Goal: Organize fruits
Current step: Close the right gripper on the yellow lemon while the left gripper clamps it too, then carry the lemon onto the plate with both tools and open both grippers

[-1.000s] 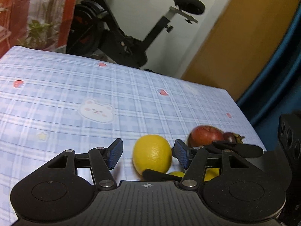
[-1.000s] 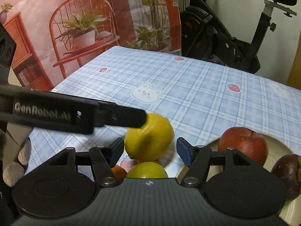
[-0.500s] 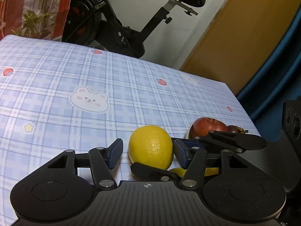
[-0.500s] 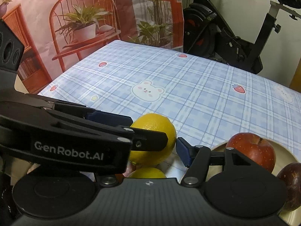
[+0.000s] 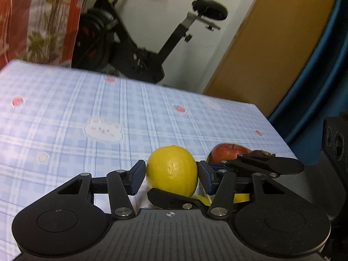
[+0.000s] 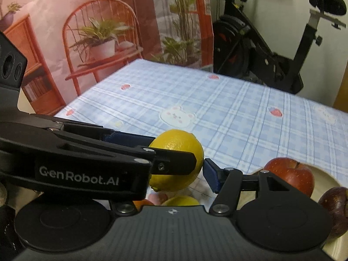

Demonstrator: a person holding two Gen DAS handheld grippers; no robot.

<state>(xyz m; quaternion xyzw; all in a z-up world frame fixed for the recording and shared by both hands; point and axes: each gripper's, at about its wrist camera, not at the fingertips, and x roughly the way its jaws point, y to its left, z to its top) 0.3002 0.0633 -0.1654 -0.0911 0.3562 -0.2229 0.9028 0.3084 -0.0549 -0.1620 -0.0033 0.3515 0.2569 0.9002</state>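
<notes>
Left gripper (image 5: 171, 177): jaws have just been closing, lemon (image 5: 171, 169) between them, blue pads now meeting both its flanks. Reads as a grip. Lemon sits dead centre, straight ahead of the claw, long axis roughly upright with a slight tilt, so the pads cross its narrow waist.

Right gripper (image 6: 171, 177) is aimed at the same lemon from the lemon's near right. Its right-hand pad stands just beside the lemon with a sliver of gap; its other pad is hidden behind the left gripper's arm. Not gripping, jaws apart. Left hand clearly has the closer claim.

Just under the lemon on the near side: a second yellow fruit (image 6: 181, 200) and a bit of an orange one (image 6: 142, 202). Lemon seems raised slightly over them; can't confirm contact.

Right of the lemon: red apple (image 6: 289, 174) on a pale plate (image 6: 326, 178), dark purple fruit (image 6: 332, 202) beside it. Likely drop spot lies that way, so carry goes rightward and the right gripper stands in the path.

Beyond the lemon: blue checked tablecloth (image 5: 65, 108), then an exercise bike (image 6: 271, 65).
</notes>
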